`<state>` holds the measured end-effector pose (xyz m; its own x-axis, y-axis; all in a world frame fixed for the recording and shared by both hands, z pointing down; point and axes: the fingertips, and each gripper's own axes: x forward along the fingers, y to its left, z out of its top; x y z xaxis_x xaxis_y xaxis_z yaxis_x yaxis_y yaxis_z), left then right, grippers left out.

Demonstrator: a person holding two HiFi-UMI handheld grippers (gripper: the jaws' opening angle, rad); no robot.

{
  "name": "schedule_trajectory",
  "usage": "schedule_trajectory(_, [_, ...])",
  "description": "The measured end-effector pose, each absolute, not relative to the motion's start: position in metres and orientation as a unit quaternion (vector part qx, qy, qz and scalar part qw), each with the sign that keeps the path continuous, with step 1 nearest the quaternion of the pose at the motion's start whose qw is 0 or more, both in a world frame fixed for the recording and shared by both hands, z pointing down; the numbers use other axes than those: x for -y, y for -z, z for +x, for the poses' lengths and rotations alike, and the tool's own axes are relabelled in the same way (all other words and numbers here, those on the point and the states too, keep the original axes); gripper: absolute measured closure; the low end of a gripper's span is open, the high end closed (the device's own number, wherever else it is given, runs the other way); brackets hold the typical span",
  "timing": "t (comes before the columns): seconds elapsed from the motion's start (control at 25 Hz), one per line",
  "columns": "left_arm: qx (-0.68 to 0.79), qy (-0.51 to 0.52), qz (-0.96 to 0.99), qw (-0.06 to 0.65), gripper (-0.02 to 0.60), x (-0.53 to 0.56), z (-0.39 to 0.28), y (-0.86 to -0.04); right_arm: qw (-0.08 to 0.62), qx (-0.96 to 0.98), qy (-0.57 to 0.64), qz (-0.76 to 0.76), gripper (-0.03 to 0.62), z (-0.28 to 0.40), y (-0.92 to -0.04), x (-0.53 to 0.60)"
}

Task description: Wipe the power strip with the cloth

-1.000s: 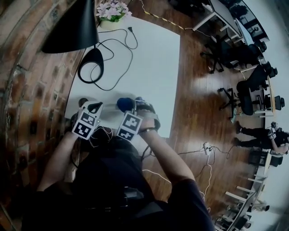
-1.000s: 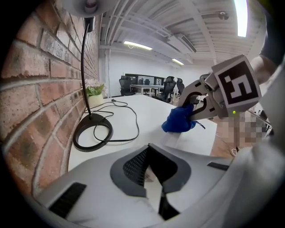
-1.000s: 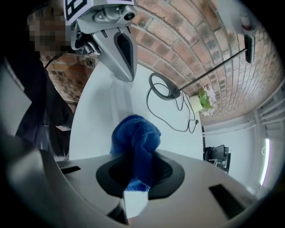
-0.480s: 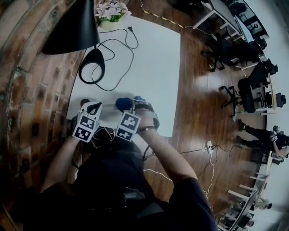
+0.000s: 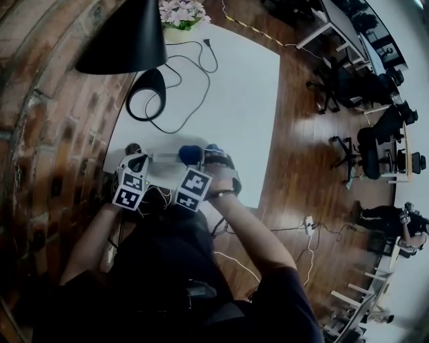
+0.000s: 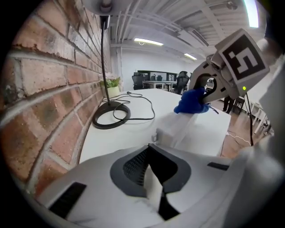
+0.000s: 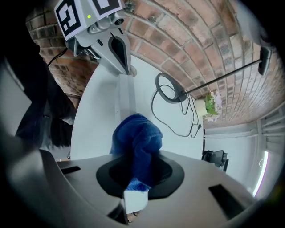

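Observation:
A white power strip (image 5: 164, 158) lies near the front edge of the white table (image 5: 234, 100), also visible in the left gripper view (image 6: 178, 129) and the right gripper view (image 7: 126, 95). My right gripper (image 5: 201, 159) is shut on a bunched blue cloth (image 7: 136, 138), which rests on the strip's right part (image 6: 192, 101). My left gripper (image 5: 139, 162) is shut with nothing between its jaws (image 6: 151, 173). Its dark fingertips (image 7: 121, 62) point down at the strip's left end. Whether they touch it is unclear.
A black lamp base (image 5: 149, 90) with a looping black cord (image 5: 194, 100) stands farther back on the table, under the lamp shade (image 5: 127, 40). A flower pot (image 5: 181, 13) sits at the far edge. A brick wall (image 5: 53, 120) runs along the left. Office chairs (image 5: 375, 134) stand on the right.
My left gripper has dipped a little toward the strip's end. The head view has swung slightly. The right gripper and the cloth have stayed in place on the strip.

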<state>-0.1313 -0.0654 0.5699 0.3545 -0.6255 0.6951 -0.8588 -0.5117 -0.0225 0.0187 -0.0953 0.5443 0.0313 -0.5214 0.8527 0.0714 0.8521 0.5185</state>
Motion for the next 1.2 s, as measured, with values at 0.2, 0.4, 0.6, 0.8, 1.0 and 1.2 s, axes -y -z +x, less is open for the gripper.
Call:
schedule_trajectory(0.2, [0.448,-0.35,0.806,0.167,0.575,0.069,-0.132,-0.571,0.705,0.651,0.235,0.157,0.56,0.015,-0.544,0.096])
schedule_trajectory(0.4, [0.444,-0.354,0.806,0.166,0.577,0.068,-0.129,-0.568,0.693,0.661,0.25,0.145,0.56,0.006,-0.542,0.094])
schedule_trajectory(0.6, [0.441,-0.355,0.807,0.168,0.578,0.069,-0.129,-0.568,0.682,0.669,0.265,0.13,0.56,-0.013,-0.542,0.092])
schedule_trajectory(0.8, [0.43,-0.358,0.81,0.175,0.578,0.07,-0.128,-0.568,0.664,0.685,0.268,0.132,0.56,-0.033,-0.542,0.09])
schedule_trajectory(1.0, [0.428,-0.367,0.805,0.185,0.578,0.072,-0.125,-0.568,0.652,0.696,0.268,0.14,0.56,-0.043,-0.541,0.089])
schedule_trajectory(1.2, [0.431,-0.375,0.801,0.177,0.578,0.07,-0.124,-0.569,0.638,0.706,0.275,0.137,0.56,-0.051,-0.541,0.086])
